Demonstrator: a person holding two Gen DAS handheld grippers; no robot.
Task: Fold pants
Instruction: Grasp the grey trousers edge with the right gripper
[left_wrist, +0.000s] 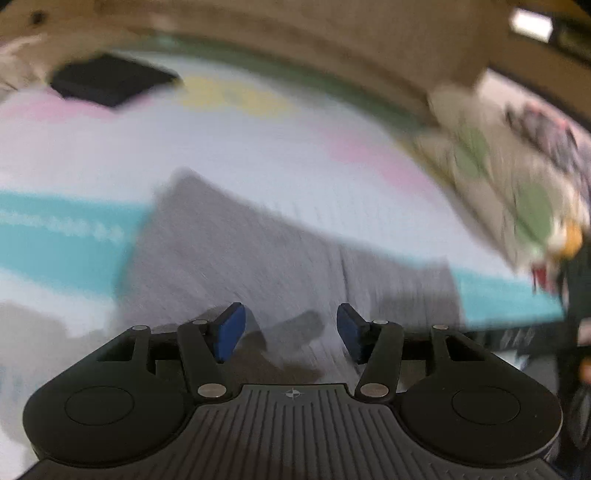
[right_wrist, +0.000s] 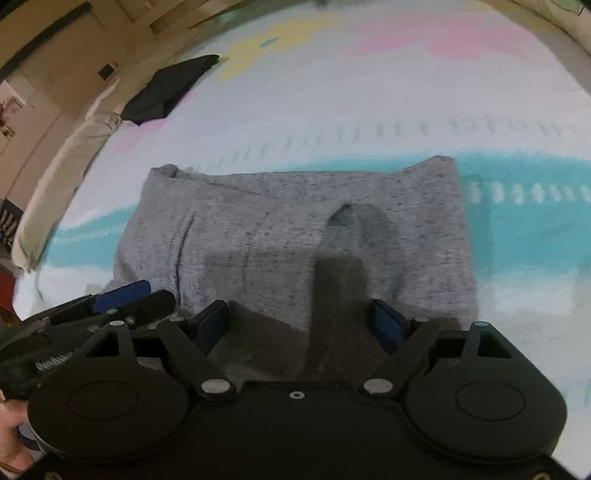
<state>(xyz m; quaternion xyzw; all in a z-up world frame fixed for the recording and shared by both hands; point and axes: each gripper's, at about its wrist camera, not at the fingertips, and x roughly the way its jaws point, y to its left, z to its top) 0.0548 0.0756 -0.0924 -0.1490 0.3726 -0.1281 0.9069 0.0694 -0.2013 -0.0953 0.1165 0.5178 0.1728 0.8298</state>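
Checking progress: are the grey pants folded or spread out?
Folded: the grey pants lie as a compact rectangle on the bedsheet, no legs trailing.

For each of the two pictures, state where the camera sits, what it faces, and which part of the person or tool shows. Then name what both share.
Left wrist: behind the open left tongs, facing folded grey pants.
Right wrist: behind the open right tongs, above the pants; left tongs and a hand show.
Shared: pants, bedsheet, black folded garment.

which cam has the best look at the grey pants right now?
Right wrist. The grey pants lie sharp there as a folded rectangle on the pastel sheet, all edges visible beyond the right gripper, whose jaws stand open. Left wrist shows the same pants motion-blurred, their near part behind the left gripper.
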